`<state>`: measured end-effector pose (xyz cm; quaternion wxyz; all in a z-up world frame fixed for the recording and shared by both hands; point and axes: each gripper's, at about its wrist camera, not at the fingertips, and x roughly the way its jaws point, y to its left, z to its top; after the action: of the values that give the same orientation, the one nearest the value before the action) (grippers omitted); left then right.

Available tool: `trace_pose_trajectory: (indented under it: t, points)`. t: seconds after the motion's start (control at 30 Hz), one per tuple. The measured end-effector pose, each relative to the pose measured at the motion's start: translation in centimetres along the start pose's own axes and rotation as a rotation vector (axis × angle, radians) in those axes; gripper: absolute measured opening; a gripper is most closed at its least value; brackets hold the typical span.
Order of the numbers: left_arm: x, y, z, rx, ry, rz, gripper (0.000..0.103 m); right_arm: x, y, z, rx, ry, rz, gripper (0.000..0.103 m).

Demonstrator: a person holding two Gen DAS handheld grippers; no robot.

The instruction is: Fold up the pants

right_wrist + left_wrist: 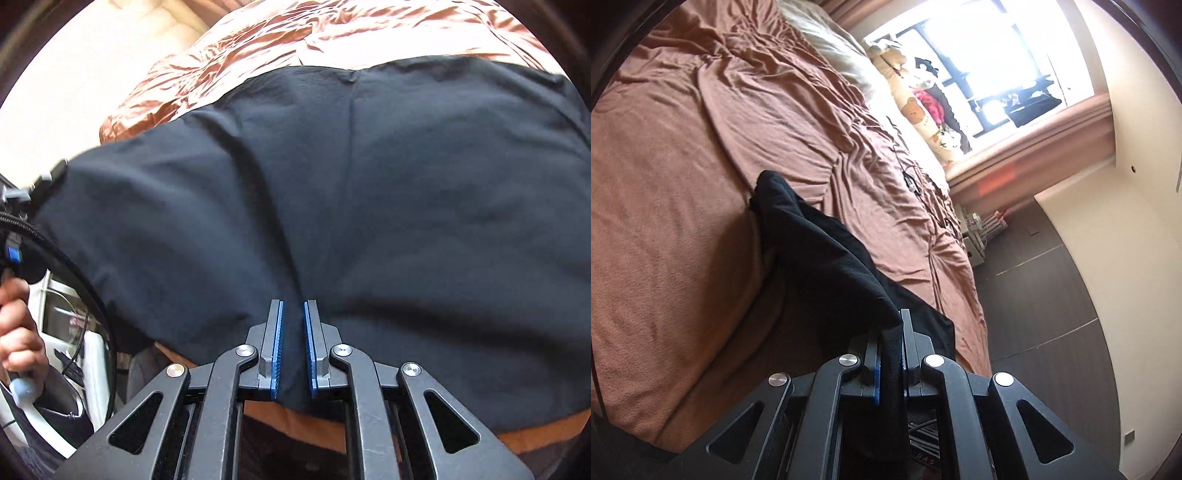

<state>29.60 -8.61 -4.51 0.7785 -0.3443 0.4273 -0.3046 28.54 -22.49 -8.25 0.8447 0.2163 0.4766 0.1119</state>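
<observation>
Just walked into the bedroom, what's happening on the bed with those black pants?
A person is folding black pants on a brown bedspread. The left gripper is shut on a bunched edge of the fabric, and the right gripper is shut on another edge. The pants are spread between them, not yet folded flat.

Wrist cams close (downward), sharing pants (369, 203).
</observation>
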Motion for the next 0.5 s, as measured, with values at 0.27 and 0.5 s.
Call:
trace_pose_trajectory:
  t: [0.27,0.5]
  points:
    - [3.0,-6.0,0.4,0.121,0.057,-0.044,0.007,-1.9,-2.4,-0.4,0.060,-0.039,0.061,0.008]
    - [6.9,-11.0,-0.2,0.215,0.125,-0.067,0.007,-7.3,-5.8,-0.6,0.117,-0.171,0.087,0.008]
